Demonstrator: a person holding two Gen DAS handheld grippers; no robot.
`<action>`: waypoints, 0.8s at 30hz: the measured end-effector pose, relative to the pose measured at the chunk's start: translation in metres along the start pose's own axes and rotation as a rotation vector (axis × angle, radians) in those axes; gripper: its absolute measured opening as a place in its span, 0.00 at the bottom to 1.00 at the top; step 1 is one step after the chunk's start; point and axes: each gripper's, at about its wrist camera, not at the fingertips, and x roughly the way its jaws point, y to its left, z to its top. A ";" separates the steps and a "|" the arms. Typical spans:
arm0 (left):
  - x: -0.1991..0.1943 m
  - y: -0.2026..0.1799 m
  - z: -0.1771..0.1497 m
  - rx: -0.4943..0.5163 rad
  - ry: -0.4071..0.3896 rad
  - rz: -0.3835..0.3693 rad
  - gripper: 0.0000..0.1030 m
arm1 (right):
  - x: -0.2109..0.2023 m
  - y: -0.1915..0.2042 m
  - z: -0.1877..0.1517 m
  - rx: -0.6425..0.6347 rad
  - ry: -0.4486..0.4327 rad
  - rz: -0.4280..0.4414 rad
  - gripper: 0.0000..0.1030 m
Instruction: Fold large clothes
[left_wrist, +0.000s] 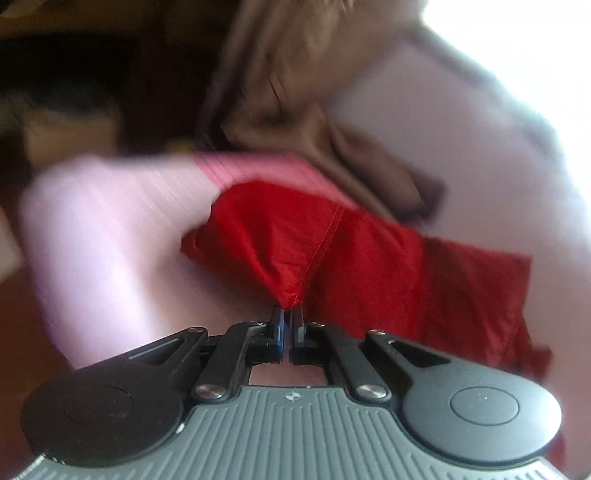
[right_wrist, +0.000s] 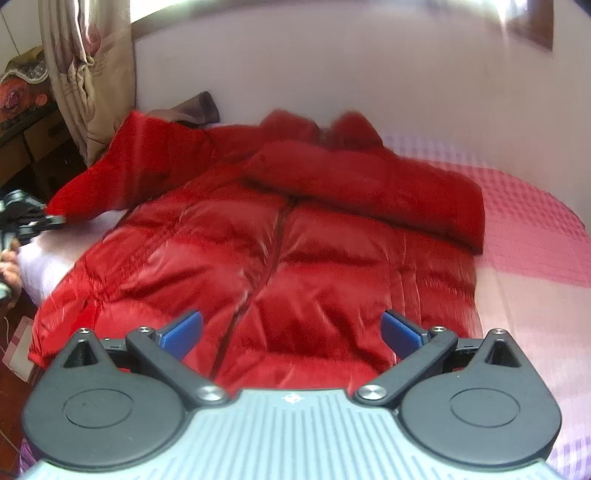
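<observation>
A large shiny red puffer jacket (right_wrist: 266, 236) lies front up on the bed, its right sleeve (right_wrist: 369, 184) folded across the chest. My left gripper (left_wrist: 289, 314) is shut on the cuff of the left sleeve (left_wrist: 314, 240), holding it out past the bed's left side; it also shows in the right wrist view (right_wrist: 48, 221) at the sleeve end (right_wrist: 110, 173). My right gripper (right_wrist: 291, 332) is open and empty, with blue pads (right_wrist: 181, 332), hovering above the jacket's hem.
The bed has a pink checked cover (right_wrist: 528, 229) and stands against a white wall (right_wrist: 332, 66). A beige curtain (right_wrist: 88, 66) and boxes (right_wrist: 33, 122) are at the left. A brown cloth (right_wrist: 195, 107) lies behind the jacket. The left wrist view is motion-blurred.
</observation>
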 end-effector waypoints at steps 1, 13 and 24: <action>-0.006 0.003 0.004 0.003 -0.026 0.023 0.01 | 0.002 -0.001 0.006 0.001 -0.006 0.011 1.00; -0.050 0.028 0.001 0.075 -0.157 0.227 0.82 | 0.119 0.023 0.095 -0.214 -0.098 -0.093 1.00; -0.120 -0.050 -0.070 0.316 -0.203 0.031 0.93 | 0.222 0.025 0.113 -0.368 -0.100 -0.242 0.28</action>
